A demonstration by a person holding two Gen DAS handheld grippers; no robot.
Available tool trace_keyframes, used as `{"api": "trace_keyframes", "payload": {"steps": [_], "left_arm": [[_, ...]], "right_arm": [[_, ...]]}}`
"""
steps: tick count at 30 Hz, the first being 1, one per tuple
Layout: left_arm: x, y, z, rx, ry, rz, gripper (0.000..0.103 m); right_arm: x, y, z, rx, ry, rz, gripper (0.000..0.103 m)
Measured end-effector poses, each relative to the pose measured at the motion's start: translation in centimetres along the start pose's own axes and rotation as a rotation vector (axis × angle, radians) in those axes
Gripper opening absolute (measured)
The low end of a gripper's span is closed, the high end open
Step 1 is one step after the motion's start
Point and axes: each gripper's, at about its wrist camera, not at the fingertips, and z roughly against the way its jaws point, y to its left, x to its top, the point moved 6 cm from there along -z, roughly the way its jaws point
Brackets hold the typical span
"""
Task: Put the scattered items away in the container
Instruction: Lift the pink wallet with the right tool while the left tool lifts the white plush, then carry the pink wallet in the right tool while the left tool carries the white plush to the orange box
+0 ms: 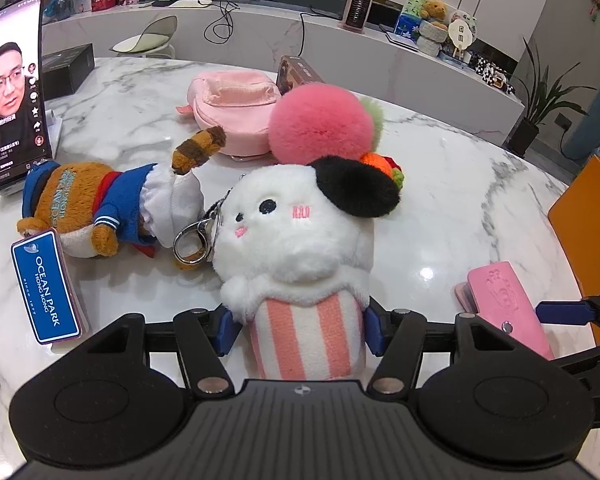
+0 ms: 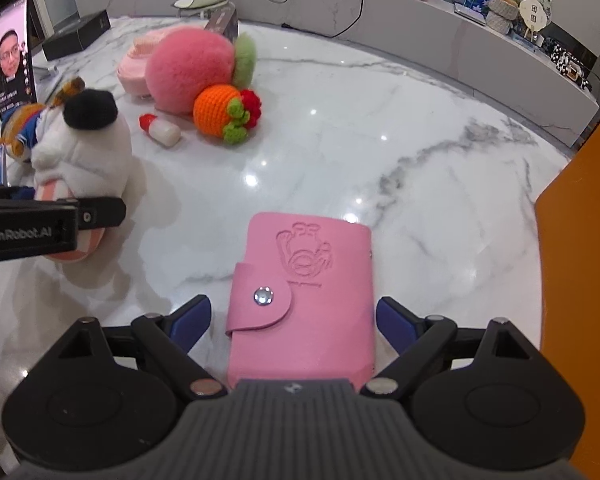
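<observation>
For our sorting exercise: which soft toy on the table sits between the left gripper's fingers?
The white plush with the black ear and pink-striped base; the brown sailor-dressed plush and pink pompom lie beyond it.

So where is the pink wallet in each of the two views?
Left wrist view: pink wallet lies at the lower right, on the marble table.
Right wrist view: it lies bottom centre, between the hand-held gripper's fingers.
Shared landmark: the pink pompom.

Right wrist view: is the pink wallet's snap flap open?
No. The pink wallet's flap is closed flat, fastened by the silver snap.
</observation>
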Motion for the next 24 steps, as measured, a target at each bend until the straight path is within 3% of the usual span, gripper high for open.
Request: {"api": "trace_keyframes", "payload": {"steps": [3, 5, 12, 24], "left_arm": [[-0.1, -0.1, 0.1, -0.005, 0.001, -0.001, 0.069], [-0.1, -0.1, 0.1, -0.007, 0.003, -0.002, 0.069], [-0.3, -0.2, 0.5, -0.011, 0.002, -0.005, 0.069], [0.4, -1.2, 2.2, -0.028, -0.029, -0.024, 0.069]], "right_arm": [[-0.1, -0.1, -0.3, 0.001, 0.005, -0.002, 0.088], [0.0, -0.3, -0.2, 0.009, 0.007, -0.015, 0.082], [0.4, 0.0, 0.7, 0.042, 0.003, -0.020, 0.080], [1.8, -1.7, 5.1, 0.024, -0.095, -0.062, 0.080]]}}
